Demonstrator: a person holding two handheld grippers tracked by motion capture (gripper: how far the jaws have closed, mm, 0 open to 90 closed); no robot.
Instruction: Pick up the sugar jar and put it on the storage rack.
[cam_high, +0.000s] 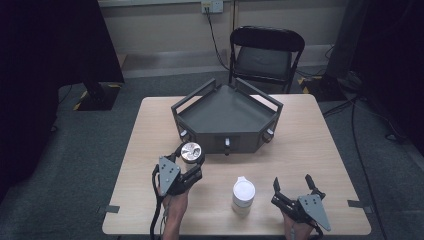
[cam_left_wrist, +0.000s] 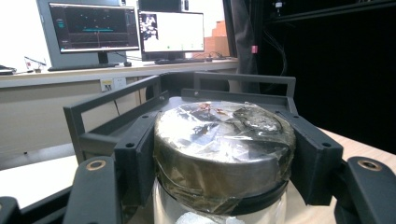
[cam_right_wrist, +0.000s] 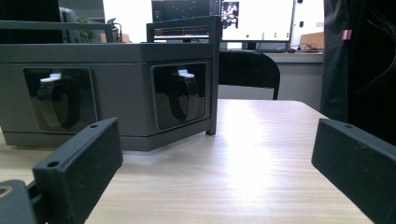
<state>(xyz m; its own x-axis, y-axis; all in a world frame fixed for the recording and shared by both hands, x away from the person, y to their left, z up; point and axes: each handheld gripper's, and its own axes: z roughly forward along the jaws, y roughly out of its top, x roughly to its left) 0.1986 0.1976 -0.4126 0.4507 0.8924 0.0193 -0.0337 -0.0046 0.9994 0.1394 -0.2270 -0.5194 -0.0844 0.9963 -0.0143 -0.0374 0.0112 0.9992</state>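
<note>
Silvery and wrapped in crinkled clear film, the lid of a glass jar (cam_left_wrist: 223, 154) sits clamped between the black jaws of the left gripper (cam_high: 191, 159), which presses on it from both sides; in the high view the jar (cam_high: 191, 152) is held above the wooden table (cam_high: 310, 150), just in front of the dark grey tray stand (cam_high: 227, 117) near its front left corner. From the left gripper view the stand's railed top rises right behind the lid. The right gripper (cam_high: 292, 187) rests near the table's front right edge, its jaws spread wide with nothing between them. A white container (cam_high: 243, 196) with a white lid stands upright on the table between the two grippers, apart from both.
</note>
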